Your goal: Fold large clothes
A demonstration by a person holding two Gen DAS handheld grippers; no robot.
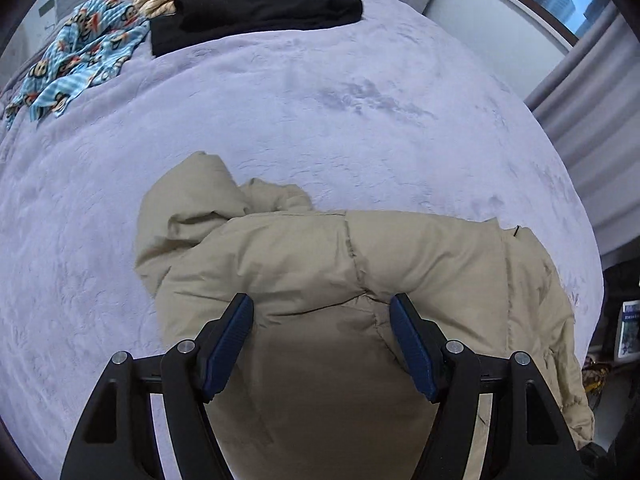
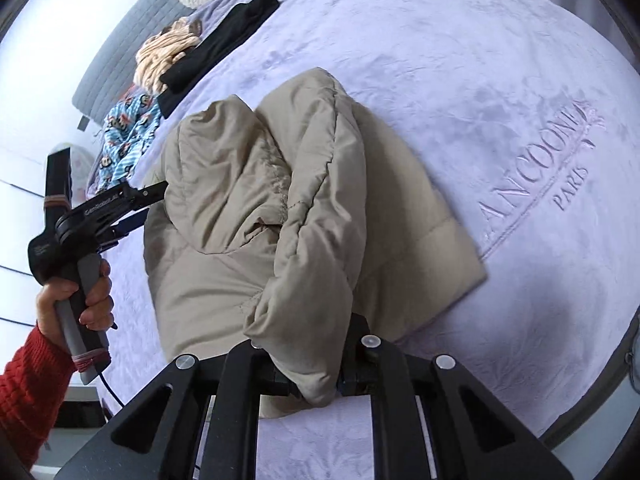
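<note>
Jacket, beige and puffy, lies half-folded on the bed, directly under both tools. Right tool is pinched narrow on a sleeve end, lifting it. Left tool hovers wide over the jacket's body, gripping nothing. Risk: slick, bulky padding could slip from the thin pinch or spring back open, undoing the fold.
</note>
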